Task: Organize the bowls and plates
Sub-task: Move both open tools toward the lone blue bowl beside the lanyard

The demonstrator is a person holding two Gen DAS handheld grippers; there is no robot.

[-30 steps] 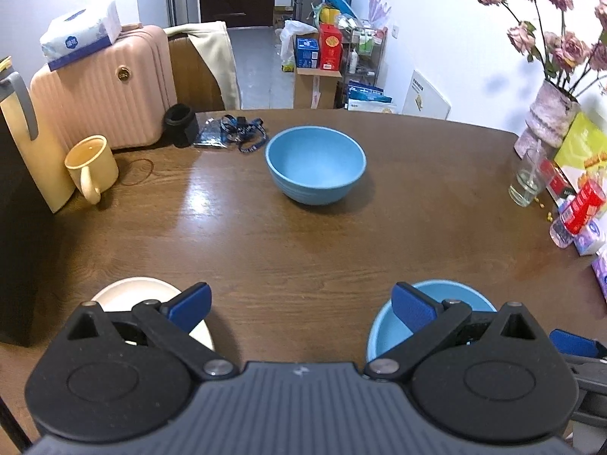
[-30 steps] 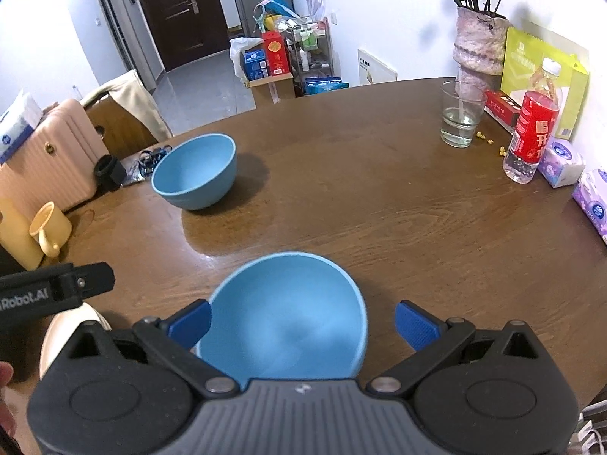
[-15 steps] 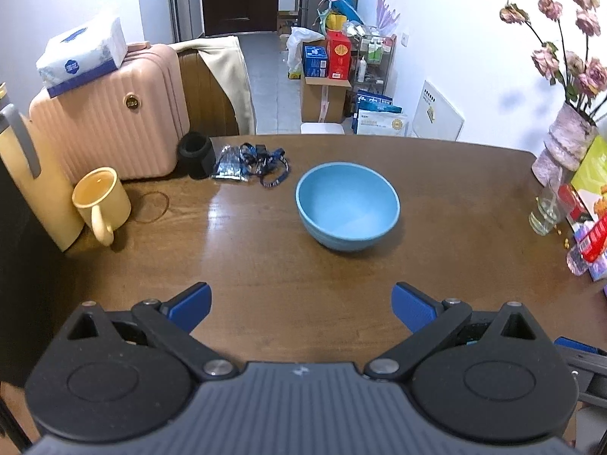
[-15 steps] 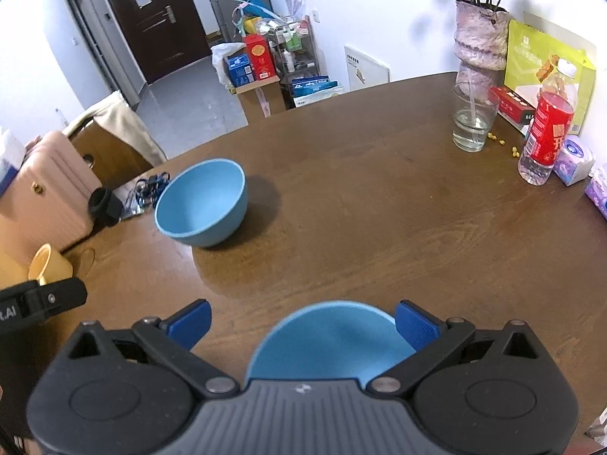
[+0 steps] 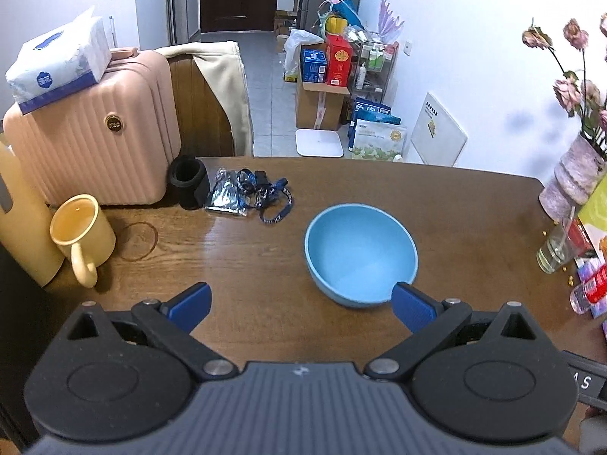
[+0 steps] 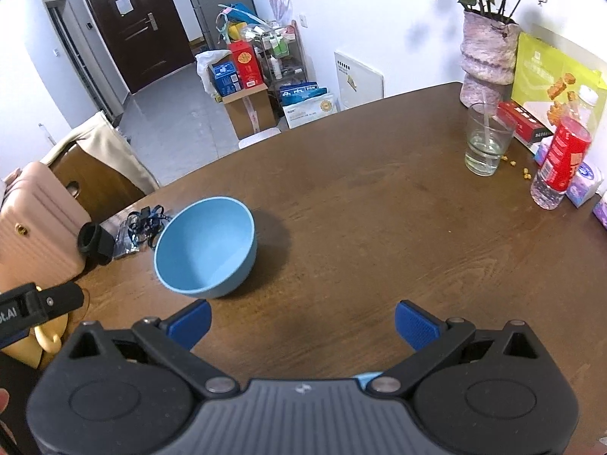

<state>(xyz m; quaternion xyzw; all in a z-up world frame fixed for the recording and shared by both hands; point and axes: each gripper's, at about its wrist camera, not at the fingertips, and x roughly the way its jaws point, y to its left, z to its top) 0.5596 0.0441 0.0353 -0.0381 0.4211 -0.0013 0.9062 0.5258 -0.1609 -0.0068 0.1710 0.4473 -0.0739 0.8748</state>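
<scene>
A light blue bowl (image 5: 360, 254) stands upright and empty on the brown wooden table (image 5: 242, 265). My left gripper (image 5: 301, 301) is open just short of it, and its right fingertip (image 5: 411, 305) overlaps the bowl's near rim in the view. The right wrist view shows the same bowl (image 6: 205, 246) ahead and to the left of my open right gripper (image 6: 301, 322), with bare table (image 6: 379, 227) between its fingers. A thin sliver of a second blue bowl (image 6: 366, 378) peeks out under the right gripper body.
At the left are a yellow mug (image 5: 81, 235), a pink suitcase (image 5: 95, 129), a black cup (image 5: 188, 182) and a lanyard (image 5: 261, 193). At the right are a water glass (image 6: 487, 144), a red-labelled bottle (image 6: 561, 163) and a flower vase (image 6: 487, 53).
Both views have shifted forward over the table. The near blue bowl and the white plate have slipped out of sight under the gripper bodies. The far bowl now lies close to the fingers.
</scene>
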